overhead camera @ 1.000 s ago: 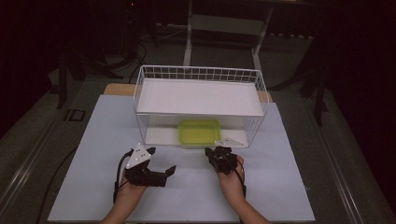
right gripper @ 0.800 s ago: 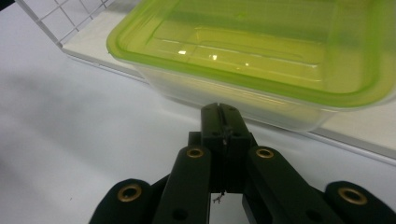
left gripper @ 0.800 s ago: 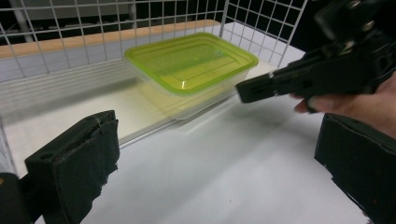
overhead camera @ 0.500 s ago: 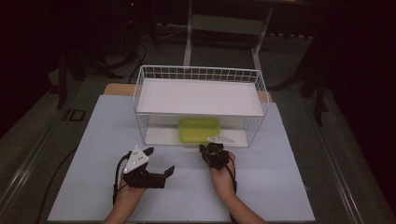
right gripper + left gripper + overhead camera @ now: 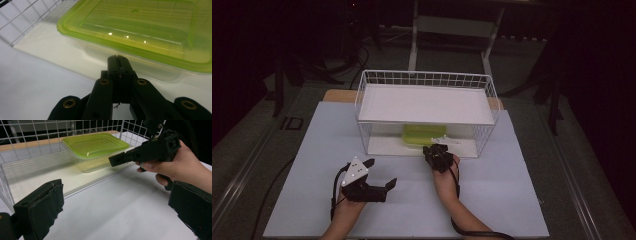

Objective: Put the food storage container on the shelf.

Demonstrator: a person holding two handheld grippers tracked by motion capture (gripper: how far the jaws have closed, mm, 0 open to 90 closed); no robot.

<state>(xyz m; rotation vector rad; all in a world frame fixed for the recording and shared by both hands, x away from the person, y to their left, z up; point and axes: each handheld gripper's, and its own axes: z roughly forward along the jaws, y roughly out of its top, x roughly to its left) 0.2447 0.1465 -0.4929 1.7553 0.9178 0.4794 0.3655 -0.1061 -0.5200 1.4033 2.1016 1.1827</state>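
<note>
Green-lidded clear container [image 5: 140, 37] sits on the lower shelf of the white wire rack [image 5: 424, 80], at the table's far side. Right gripper [image 5: 117, 60], jaws pinched together on nothing, points level at its near wall, just short. Left gripper [image 5: 379, 175] rests nearer, jaws spread wide, empty. No legible markings.

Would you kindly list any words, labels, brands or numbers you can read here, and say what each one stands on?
None can be read: the green-lidded container, the wire rack, the white mat and both grippers carry no visible writing. A small dark mark on the floor left of the table is too blurred to read.
</note>
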